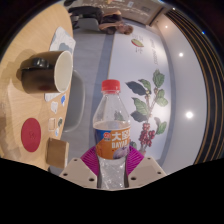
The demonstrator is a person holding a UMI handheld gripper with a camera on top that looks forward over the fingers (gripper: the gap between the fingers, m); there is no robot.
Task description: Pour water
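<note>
1 bottle (pixel 113 135) is seen upright between the 2 fingers of the gripper (pixel 112 172), its lower part flanked by the pads (pixel 92 160) and its cap end farthest from them; whether it is pressed cannot be told. It is set on a table (pixel 95 70). To the left and farther ahead, a mug (pixel 47 72) is placed on its side. Nearer and left of the bottle, a round coaster (pixel 32 132) and a small block (pixel 57 151) are laid, with the block just right of the coaster.

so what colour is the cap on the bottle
Red. The bottle cap shows clearly in the gripper view, above the fingers.
</note>
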